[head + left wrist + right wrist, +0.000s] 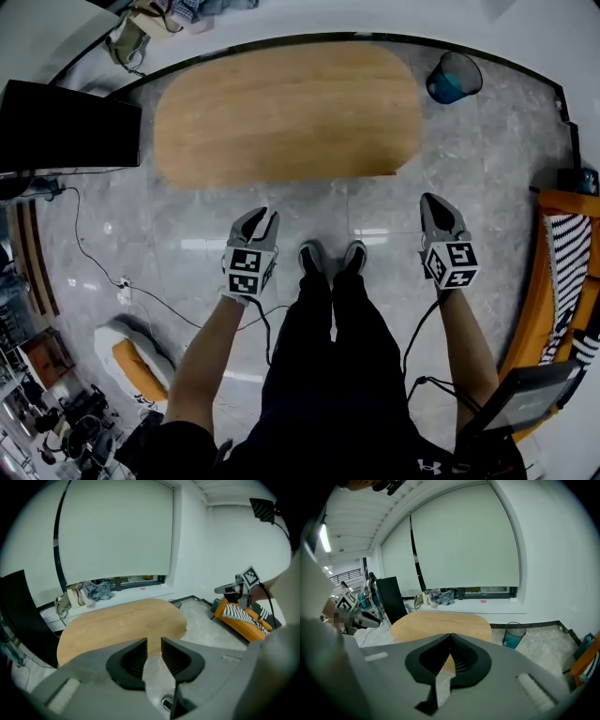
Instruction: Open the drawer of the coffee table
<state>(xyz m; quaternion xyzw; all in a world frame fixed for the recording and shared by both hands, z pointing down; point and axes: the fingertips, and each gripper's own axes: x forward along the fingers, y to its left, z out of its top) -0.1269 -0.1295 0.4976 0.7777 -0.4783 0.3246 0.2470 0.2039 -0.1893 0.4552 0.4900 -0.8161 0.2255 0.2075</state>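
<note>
As we stand on the grey floor, the coffee table lies just ahead of our shoes. We see its oval wooden tabletop from above, with one long edge facing us. We cannot make out its drawer in any view.

Our left gripper hangs over the floor a little short of that near edge, to the left of the shoes. In the left gripper view its jaws stand slightly apart with nothing between them; only floor and the table's edge show through the gap. Our right gripper is level with it on the other side of the shoes, near the table's right front corner. Its jaws are clenched together and hold nothing. Neither gripper touches the table.

A blue bin stands on the floor past the table's right end, and a black panel stands at its left end. An orange chair with a striped cushion is at our right. Behind the table, clothes and a bag lie on the sill under a lowered blind.
</note>
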